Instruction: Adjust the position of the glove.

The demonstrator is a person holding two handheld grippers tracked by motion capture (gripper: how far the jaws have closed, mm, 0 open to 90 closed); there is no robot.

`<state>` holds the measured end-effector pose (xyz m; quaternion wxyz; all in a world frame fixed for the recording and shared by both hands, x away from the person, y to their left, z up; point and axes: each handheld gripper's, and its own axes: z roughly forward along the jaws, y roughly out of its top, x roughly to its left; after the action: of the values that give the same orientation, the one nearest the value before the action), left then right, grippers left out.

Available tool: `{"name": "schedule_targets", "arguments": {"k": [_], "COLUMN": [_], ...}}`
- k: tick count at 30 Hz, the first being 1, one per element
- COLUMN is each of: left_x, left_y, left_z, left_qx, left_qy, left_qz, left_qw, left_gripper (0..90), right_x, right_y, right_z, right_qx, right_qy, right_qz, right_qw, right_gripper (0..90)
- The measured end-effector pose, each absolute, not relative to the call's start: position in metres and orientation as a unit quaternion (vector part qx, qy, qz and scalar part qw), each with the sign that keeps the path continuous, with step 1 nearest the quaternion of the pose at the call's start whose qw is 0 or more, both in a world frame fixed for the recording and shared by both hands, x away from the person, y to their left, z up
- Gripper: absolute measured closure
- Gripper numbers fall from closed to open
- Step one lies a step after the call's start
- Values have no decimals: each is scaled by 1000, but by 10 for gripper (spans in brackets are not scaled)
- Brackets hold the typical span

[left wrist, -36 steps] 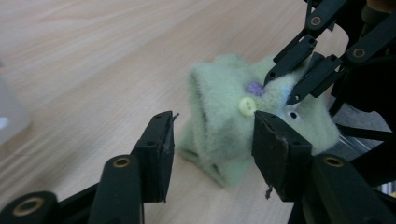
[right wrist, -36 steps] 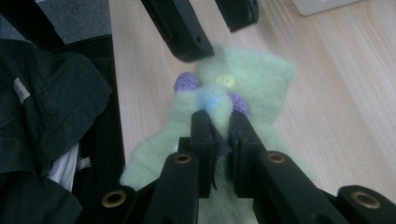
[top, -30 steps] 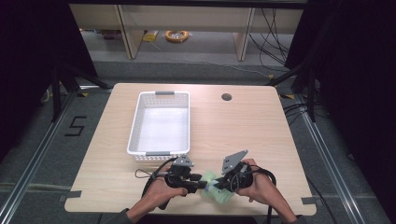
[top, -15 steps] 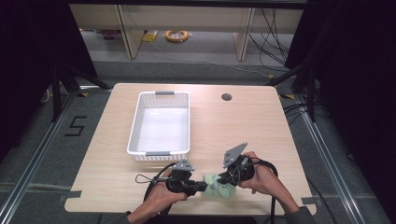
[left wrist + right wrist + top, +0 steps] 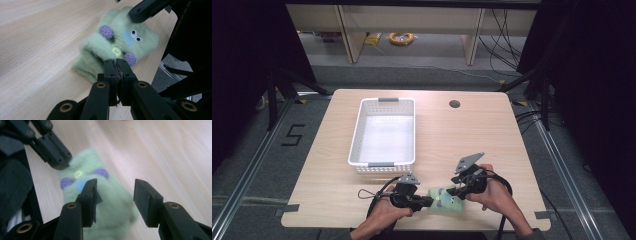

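A fuzzy green plush [image 5: 443,199] with purple pom-poms, a yellow button and googly eyes lies flat near the table's front edge. My left gripper [image 5: 428,201] comes in from the left and is pinched shut on the plush's near edge [image 5: 116,63], just below the button. My right gripper [image 5: 457,192] straddles the other end. Its jaws have just been opening and stand apart [image 5: 115,187], with the plush [image 5: 110,207] between them and the pads off it. In the right gripper view, the left gripper [image 5: 60,162] touches the plush's far end.
A white slotted basket [image 5: 383,165] stands just behind my left hand at the table's left middle. A round cable hole [image 5: 454,104] sits at the back. Bare wood lies to the right and behind the plush. The table's front edge is close below both hands.
The right gripper's jaws have spread apart over the plush. The left gripper's jaws have come together on its edge. Both hands stay at the front edge.
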<state>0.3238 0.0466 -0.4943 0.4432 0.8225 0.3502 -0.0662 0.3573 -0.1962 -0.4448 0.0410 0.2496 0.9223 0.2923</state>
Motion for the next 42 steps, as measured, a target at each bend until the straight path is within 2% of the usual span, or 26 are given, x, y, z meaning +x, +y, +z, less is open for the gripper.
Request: {"name": "schedule_targets", "arguments": {"k": [2, 3, 5, 11, 15, 17, 21, 22, 27, 30, 32, 33, 34, 35, 41, 42], "left_x": [323, 323, 323, 323, 321, 320, 317, 316, 316, 320, 321, 321, 323, 323, 331, 332], "left_y": [46, 46, 46, 45, 46, 46, 46, 45, 45, 47, 49, 49, 52, 53, 58, 57], "left_z": [-494, -494, -494, -494, -493, -491, -486, -486, -495, -498, -498, -498, -497, -497, -494, -494], "left_qx": [824, 824, 823, 823, 824, 827, 823, 824, 830, 825, 822, 819, 809, 804, 792, 791], "left_qy": [349, 349, 351, 352, 345, 338, 336, 334, 339, 348, 355, 360, 372, 382, 409, 413], "left_qz": [-65, -65, -63, -56, -60, -63, -61, -63, -60, -62, -65, -78, -88, -84, -73, -71], "left_qw": [442, 442, 442, 443, 445, 446, 453, 453, 438, 441, 441, 440, 446, 448, 448, 446], "left_gripper": [871, 870, 869, 867, 872, 873, 874, 874, 871, 862, 825, 778, 613, 559, 423, 423], "right_x": [345, 345, 338, 338, 344, 346, 344, 347, 352, 352, 350, 350, 347, 345, 341, 341], "right_y": [-212, -212, -218, -222, -219, -221, -221, -220, -216, -219, -221, -221, -223, -224, -226, -226], "right_z": [-438, -438, -440, -457, -470, -468, -449, -449, -463, -466, -466, -466, -463, -462, -458, -458], "right_qx": [296, 296, 335, 355, 344, 331, 335, 328, 326, 334, 344, 348, 361, 377, 404, 404], "right_qy": [908, 908, 895, 884, 889, 891, 885, 890, 894, 892, 889, 886, 879, 870, 852, 852], "right_qz": [286, 286, 287, 304, 301, 311, 322, 317, 306, 304, 303, 305, 312, 317, 332, 332], "right_qw": [76, 76, 64, 24, 10, 11, 17, 25, 6, 9, 5, 13, 18, 21, 16, 16], "right_gripper": [541, 541, 553, 575, 775, 826, 835, 835, 829, 812, 752, 697, 603, 552, 426, 426]}}
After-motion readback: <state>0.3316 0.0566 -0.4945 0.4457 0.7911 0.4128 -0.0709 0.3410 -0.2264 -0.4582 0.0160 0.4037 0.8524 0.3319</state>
